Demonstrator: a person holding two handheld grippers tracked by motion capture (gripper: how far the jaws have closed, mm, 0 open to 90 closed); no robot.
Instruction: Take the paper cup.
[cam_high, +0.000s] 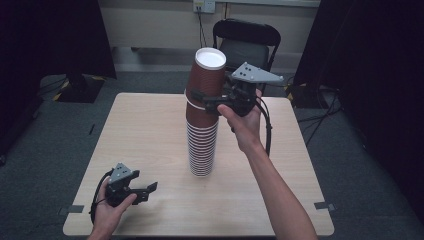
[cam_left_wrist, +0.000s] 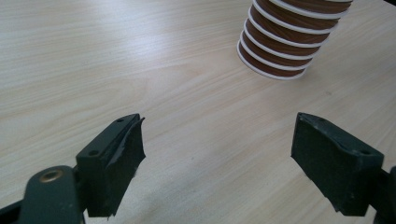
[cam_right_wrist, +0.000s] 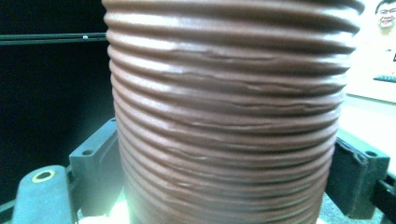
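Note:
A tall stack of brown ribbed paper cups (cam_high: 202, 150) with white rims stands at the middle of the wooden table (cam_high: 145, 125). The top cup (cam_high: 207, 75) sits slightly tilted on the stack, its white end face up. My right gripper (cam_high: 202, 100) reaches in from the right and is shut on the top cup's lower wall. In the right gripper view the ribbed cup (cam_right_wrist: 224, 116) sits between both jaws of my right gripper (cam_right_wrist: 224, 177), touching each. My left gripper (cam_high: 147, 191) rests near the table's front left, open and holding nothing. The left gripper view shows my left gripper (cam_left_wrist: 217, 158) over bare wood, the stack's base (cam_left_wrist: 285, 46) ahead.
A black folding chair (cam_high: 247, 42) stands beyond the table's far edge. Dark curtains hang at both sides, and cables lie on the floor at the right. Bare tabletop surrounds the stack to the left and right.

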